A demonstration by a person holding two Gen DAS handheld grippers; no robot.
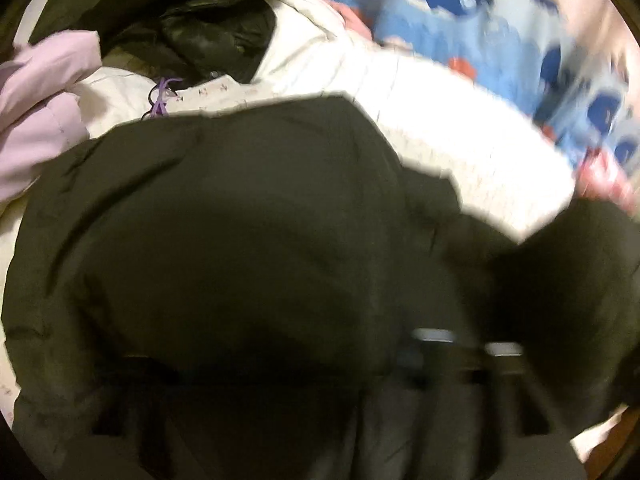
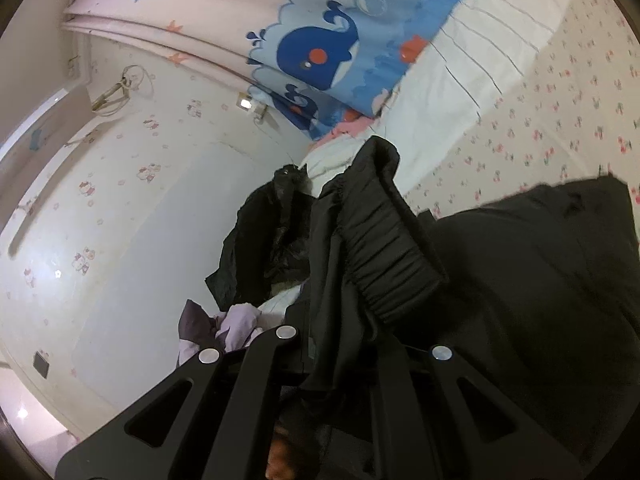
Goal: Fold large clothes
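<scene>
A large black padded jacket (image 1: 240, 220) fills most of the blurred left wrist view, lying on the bed. Of my left gripper (image 1: 340, 352) I make out only two pale rivets and dark linkage at the bottom. Its fingers are lost against the dark cloth, so I cannot tell how the jaws stand. In the right wrist view my right gripper (image 2: 360, 344) is shut on the black jacket (image 2: 520, 280). The jacket's gathered elastic hem (image 2: 392, 248) rises from between the fingers and hides the tips.
A lilac garment (image 1: 36, 92) (image 2: 236, 320), a shiny black garment (image 1: 208, 36) (image 2: 276, 232) and white bedding (image 1: 460, 140) lie beyond the jacket. The flower-print sheet (image 2: 540, 120) covers the bed. A whale-print curtain (image 2: 320, 52) (image 1: 500, 40) hangs beside a papered wall (image 2: 120, 200).
</scene>
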